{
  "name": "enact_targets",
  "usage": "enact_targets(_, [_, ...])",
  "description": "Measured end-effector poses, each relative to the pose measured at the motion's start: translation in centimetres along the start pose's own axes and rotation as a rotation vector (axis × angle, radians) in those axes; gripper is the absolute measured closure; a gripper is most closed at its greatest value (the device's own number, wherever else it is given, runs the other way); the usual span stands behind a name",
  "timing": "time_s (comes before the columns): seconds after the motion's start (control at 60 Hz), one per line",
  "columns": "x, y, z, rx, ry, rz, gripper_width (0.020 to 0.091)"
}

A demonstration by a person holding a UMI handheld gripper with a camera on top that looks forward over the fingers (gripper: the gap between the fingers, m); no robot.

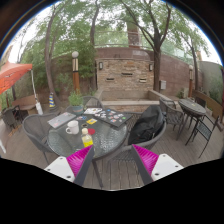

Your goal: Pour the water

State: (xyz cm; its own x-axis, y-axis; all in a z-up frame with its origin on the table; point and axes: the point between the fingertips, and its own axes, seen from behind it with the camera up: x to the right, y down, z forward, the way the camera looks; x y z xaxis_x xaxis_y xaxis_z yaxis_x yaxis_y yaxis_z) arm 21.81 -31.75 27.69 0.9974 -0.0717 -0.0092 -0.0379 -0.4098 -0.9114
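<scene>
A round glass patio table (100, 135) stands ahead of me on a wooden deck. On its near side are a white cup (72, 127) and, just right of it, a small yellow and pink container (88, 138). My gripper (113, 165) is held back from the table and above the deck. Its fingers are open and nothing lies between the magenta pads (146, 158). The cup and container lie beyond the left finger, well out of reach.
Metal mesh chairs surround the table, one on the left (35, 130) and a dark one on the right (150, 125). A flat grey tray (62, 118) and dark items (108, 117) lie on the table's far side. An orange umbrella (12, 75) stands left; a brick wall (125, 70) is behind.
</scene>
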Motion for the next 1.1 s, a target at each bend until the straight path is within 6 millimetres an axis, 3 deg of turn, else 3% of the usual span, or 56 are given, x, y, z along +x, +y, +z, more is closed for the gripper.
enact_targets(0.317, [-0.4, 1.6, -0.2, 0.000, -0.060, -0.010, 0.0270])
enact_targets(0.467, [-2.4, 2.9, 2.9, 0.014, -0.094, -0.041, 0.0271])
enact_targets(0.583, [-5.6, 5.1, 7.5, 0.020, -0.126, -0.061, 0.0271])
enact_targets(0.767, [-11.8, 9.2, 17.8, 0.052, -0.133, -0.043, 0.0268])
enact_targets(0.9, [-14.9, 10.0, 25.1, 0.127, -0.078, -0.058, 0.0277])
enact_targets(1.0, [-15.4, 10.3, 29.5, 0.143, -0.026, -0.086, 0.0287])
enact_targets(1.1, [-14.7, 9.7, 31.9, 0.177, 0.030, -0.078, 0.0292])
